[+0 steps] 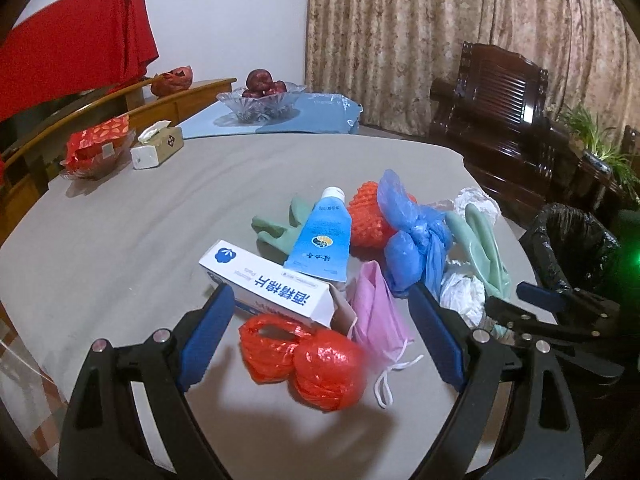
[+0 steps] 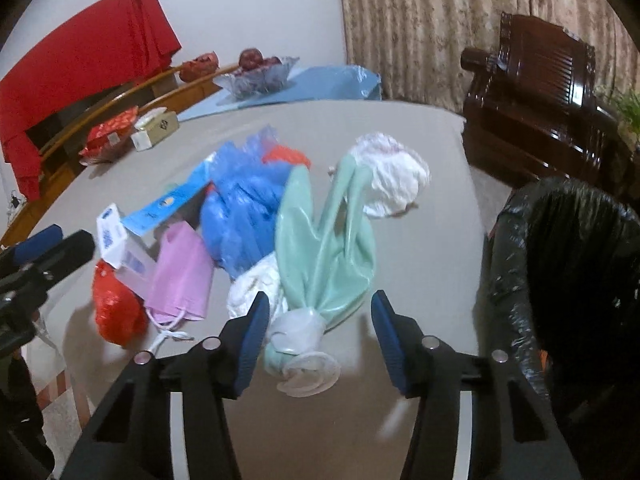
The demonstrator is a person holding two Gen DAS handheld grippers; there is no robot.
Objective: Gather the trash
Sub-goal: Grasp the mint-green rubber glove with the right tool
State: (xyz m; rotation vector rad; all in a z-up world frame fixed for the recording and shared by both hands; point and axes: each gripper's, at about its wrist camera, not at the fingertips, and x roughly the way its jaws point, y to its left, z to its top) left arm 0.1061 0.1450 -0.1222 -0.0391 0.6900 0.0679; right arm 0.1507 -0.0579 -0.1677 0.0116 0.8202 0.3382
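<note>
The trash sits in 1 loose pile in the middle of the grey cloth-covered table (image 1: pixel 120 220), and your closest piece is the pale green rubber glove (image 2: pixel 320 248) with its rolled whitish cuff pointing at you. Your right gripper (image 2: pixel 316 340) is wide open, with 1 blue finger on each side of that cuff, and nothing is held yet. Your left gripper (image 1: pixel 320 328) is open too, and it sits around the crumpled red plastic bag (image 1: pixel 312 364), which is just beside the pink face mask (image 1: pixel 376 304) and the white cardboard box with blue print (image 1: pixel 268 284). Farther back lie the knotted blue plastic bag (image 1: pixel 412 240), the blue squeeze tube with a white cap (image 1: pixel 324 236), an orange net ball (image 1: pixel 368 216) and some crumpled white paper (image 2: pixel 392 176). The black-lined trash bin (image 2: pixel 568 272) stands past the table edge on your right, near the glove. I think grabbing the glove comes next. Be careful: the glove is floppy and smooth, so if you pinch only the thin cuff it may slip out on the way to the bin. The glove's long fingers touch the white paper and the blue bag, so a fast pull could drag them off the table. On the left, the mask's white strings lie close to the red bag and could get caught.
</note>
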